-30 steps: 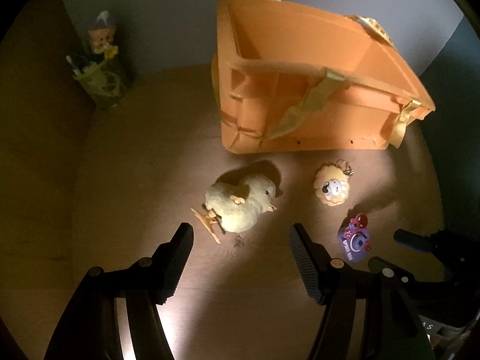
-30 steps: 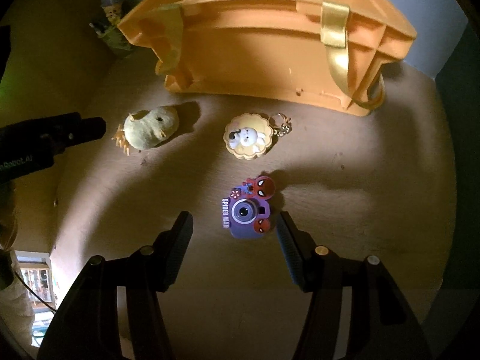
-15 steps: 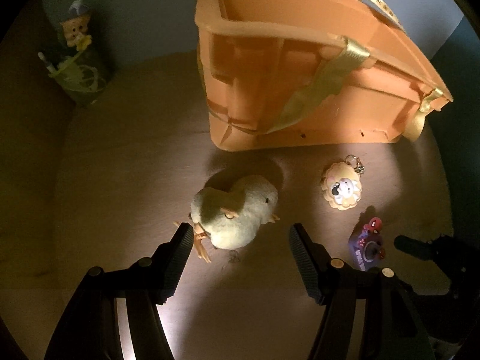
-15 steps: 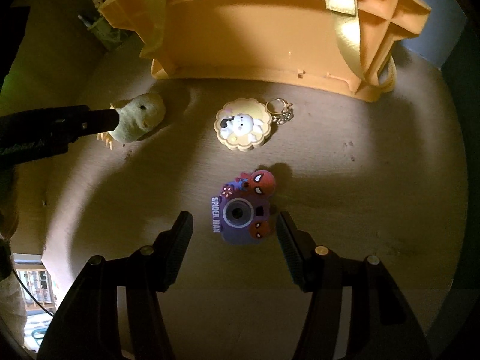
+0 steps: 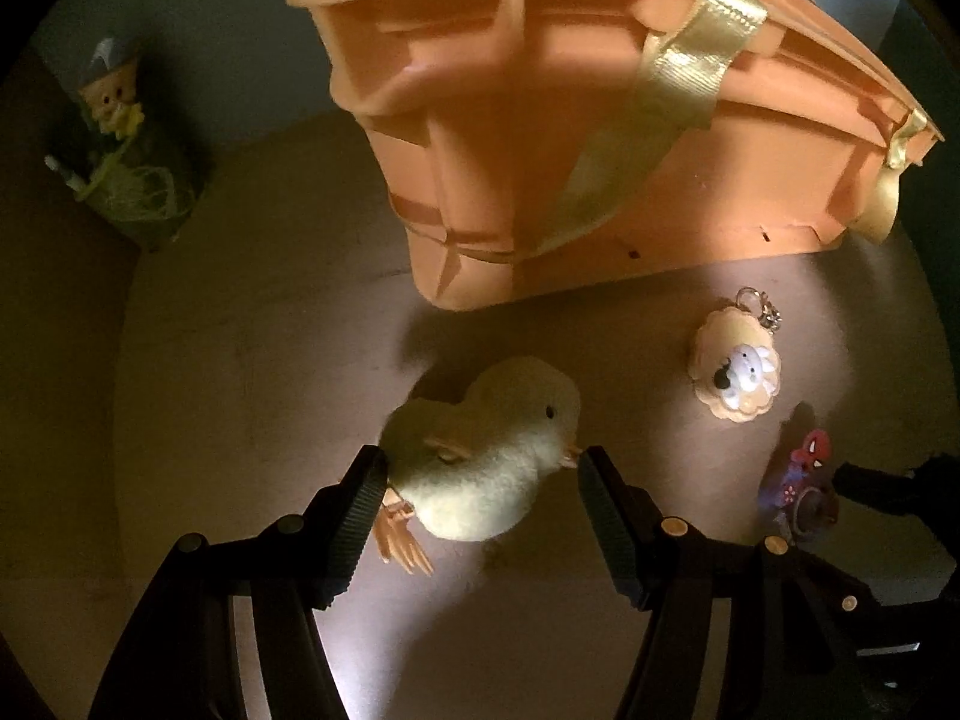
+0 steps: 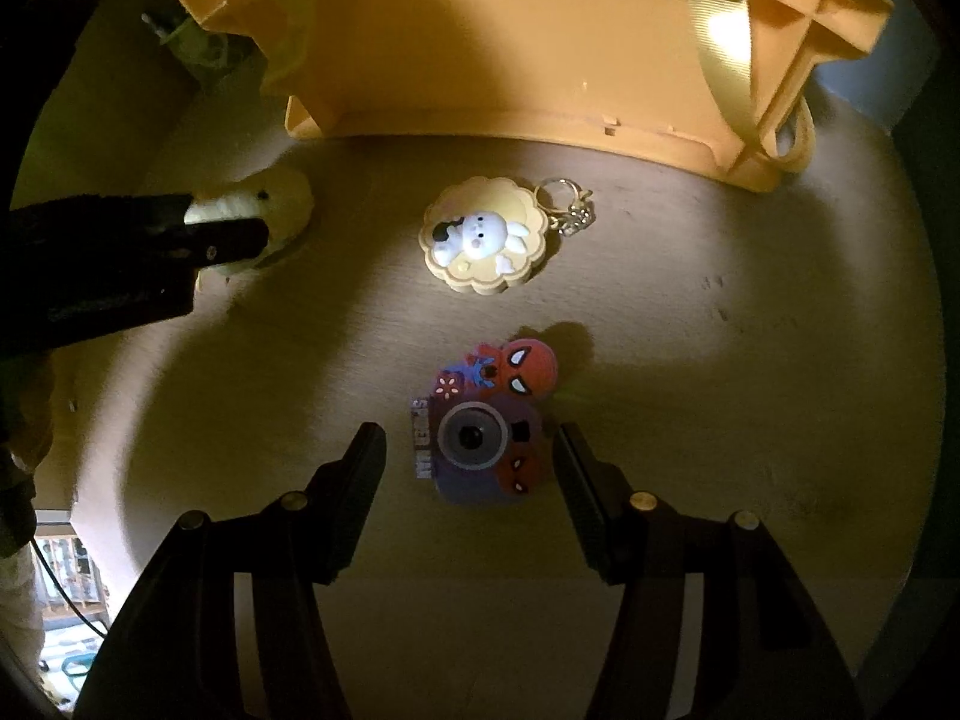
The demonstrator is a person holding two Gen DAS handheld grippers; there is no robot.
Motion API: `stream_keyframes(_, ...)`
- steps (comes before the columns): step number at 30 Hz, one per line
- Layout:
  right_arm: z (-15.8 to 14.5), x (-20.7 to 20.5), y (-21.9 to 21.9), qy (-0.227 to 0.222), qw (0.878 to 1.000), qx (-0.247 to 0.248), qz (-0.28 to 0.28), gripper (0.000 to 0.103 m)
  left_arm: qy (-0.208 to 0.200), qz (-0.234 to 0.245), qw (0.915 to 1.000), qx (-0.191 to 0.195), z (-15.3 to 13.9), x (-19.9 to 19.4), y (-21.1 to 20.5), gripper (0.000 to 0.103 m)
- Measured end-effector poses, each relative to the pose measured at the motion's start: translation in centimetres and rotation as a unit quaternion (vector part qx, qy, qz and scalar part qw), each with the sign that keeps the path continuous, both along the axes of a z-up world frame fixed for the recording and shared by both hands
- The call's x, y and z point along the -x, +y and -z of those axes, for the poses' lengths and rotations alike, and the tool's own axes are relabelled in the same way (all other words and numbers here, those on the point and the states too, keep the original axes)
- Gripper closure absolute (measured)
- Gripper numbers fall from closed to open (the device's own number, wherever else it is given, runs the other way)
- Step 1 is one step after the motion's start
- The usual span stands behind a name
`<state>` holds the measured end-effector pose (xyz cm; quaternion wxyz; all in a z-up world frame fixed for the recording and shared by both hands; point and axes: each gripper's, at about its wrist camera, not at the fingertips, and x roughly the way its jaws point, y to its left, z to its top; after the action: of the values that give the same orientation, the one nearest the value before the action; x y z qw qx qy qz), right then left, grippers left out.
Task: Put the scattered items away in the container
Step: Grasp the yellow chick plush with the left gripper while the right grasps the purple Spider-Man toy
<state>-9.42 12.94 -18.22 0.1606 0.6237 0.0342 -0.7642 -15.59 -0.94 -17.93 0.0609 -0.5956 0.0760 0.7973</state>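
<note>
Bystanders on the brown tabletop (image 5: 252, 372)

A small figurine (image 5: 111, 102) with a grey pointed hat stands in a dark green holder (image 5: 144, 192) strung with yellow-green ribbon, far left against the pale wall (image 5: 198, 30); it may be a pen cup, though the gloom hides detail. From the right wrist view, a bright, blurred patch of room (image 6: 60, 600) shows past the table's edge.

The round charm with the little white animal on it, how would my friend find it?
Find the big orange basket at the back of the table. Just in front of it lies the round charm, between the fluffy yellow chick and the purple toy camera. Only it has a scalloped yellow rim and a metal key ring.
</note>
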Motion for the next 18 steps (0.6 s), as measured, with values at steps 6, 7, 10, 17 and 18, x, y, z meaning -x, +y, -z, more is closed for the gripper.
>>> stream_keyframes(6,0.7,0.2,-0.4,-0.002,1.0,-0.009,-0.004,0.048,0.013,0.005,0.9999,-0.009,0.0,0.1,-0.2,0.039)
stream_keyframes(7,0.9,0.2,-0.4,-0.003,1.0,-0.01,-0.005,0.048,0.014,0.007,0.9998,-0.011,0.0,0.1,-0.2,0.039)
stream_keyframes(10,1.0,0.3,-0.6,-0.001,1.0,-0.015,-0.007,0.048,0.013,0.013,0.9998,-0.013,0.0,-0.1,-0.3,0.038)
stream_keyframes(17,1.2,0.4,-0.7,0.005,0.999,-0.03,-0.008,0.053,0.023,-0.001,0.9993,-0.029,-0.1,-0.2,-0.6,0.039)
stream_keyframes(18,1.2,0.4,-0.7,0.006,0.999,-0.031,-0.008,0.058,0.024,-0.005,0.9992,-0.033,-0.1,-0.2,-0.7,0.04)
